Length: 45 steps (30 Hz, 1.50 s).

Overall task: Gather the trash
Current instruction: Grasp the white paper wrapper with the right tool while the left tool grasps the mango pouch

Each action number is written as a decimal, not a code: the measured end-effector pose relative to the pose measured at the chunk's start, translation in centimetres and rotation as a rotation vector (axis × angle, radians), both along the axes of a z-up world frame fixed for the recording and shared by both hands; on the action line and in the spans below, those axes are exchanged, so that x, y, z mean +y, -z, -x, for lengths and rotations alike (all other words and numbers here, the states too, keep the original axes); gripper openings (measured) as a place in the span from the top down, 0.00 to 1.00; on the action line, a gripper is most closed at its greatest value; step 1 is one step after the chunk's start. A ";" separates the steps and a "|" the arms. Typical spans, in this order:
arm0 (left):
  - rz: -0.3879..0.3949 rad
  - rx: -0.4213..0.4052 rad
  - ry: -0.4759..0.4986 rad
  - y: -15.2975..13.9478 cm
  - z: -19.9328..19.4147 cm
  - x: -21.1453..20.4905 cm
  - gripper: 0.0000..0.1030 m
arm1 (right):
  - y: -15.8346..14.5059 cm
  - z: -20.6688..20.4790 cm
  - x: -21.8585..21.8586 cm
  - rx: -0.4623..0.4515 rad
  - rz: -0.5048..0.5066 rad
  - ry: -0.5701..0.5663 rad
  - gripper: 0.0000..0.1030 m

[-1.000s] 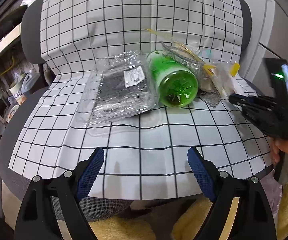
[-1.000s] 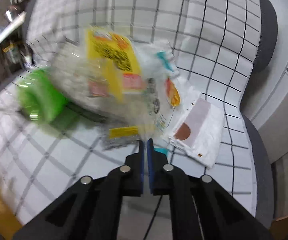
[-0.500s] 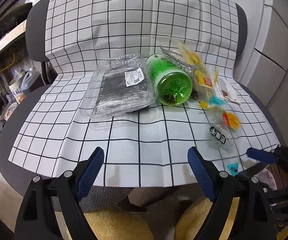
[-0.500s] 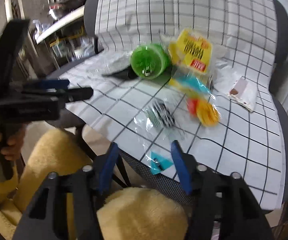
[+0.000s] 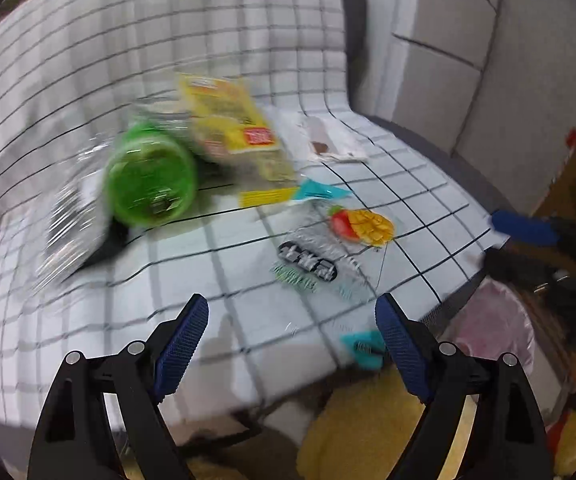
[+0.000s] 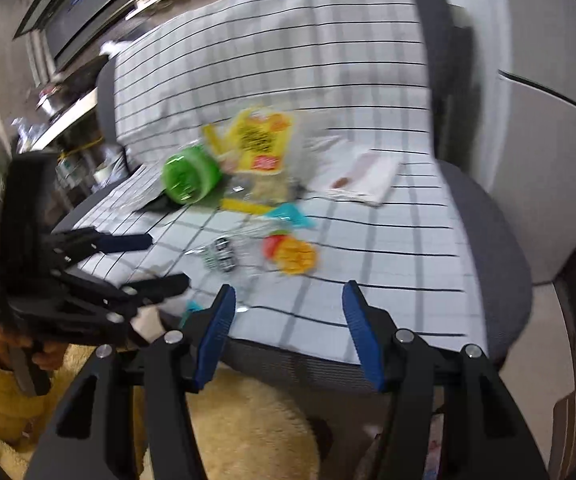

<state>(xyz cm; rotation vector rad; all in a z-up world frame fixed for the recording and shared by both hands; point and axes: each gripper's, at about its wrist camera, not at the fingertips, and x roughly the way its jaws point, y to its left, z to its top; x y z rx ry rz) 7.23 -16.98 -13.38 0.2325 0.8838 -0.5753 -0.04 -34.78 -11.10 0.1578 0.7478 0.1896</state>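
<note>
Trash lies on a chair seat covered with a white checked cloth (image 5: 88, 320). A green bottle (image 5: 150, 184) lies on its side beside a clear plastic tray (image 5: 64, 236). A yellow wrapper (image 5: 232, 120) leans behind it. A clear wrapper with fruit print (image 5: 362, 226) lies near the front edge, and shows in the right wrist view (image 6: 288, 254). A white napkin (image 5: 334, 142) lies further back. My left gripper (image 5: 292, 338) is open and empty over the front edge. My right gripper (image 6: 286, 334) is open and empty, off the seat's front.
A small teal scrap (image 5: 362, 346) lies at the seat's front edge. A pink bag (image 5: 492, 328) hangs below the seat's right corner. Grey cabinet panels (image 5: 468, 60) stand to the right. Cluttered shelves (image 6: 68, 100) stand to the left.
My left gripper has swung right and closer to the fruit-print wrapper. My right gripper has pulled back slightly and stays open. The trash has not moved.
</note>
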 end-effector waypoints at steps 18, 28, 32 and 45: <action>-0.093 -0.088 0.082 2.7 -0.9 -4.0 0.87 | 1.2 0.6 -3.7 0.018 -0.079 0.077 0.46; 0.137 -0.169 -0.089 -3.4 1.3 2.6 0.96 | -0.4 -1.3 -2.3 -0.018 -0.008 0.083 0.35; 0.188 -0.201 -0.192 -5.1 0.9 5.5 0.96 | 0.1 -5.1 -1.9 0.005 0.011 0.106 0.35; 0.245 -0.147 -0.228 -4.4 -1.3 8.0 0.96 | 4.3 -18.8 -0.4 0.137 0.123 0.210 0.40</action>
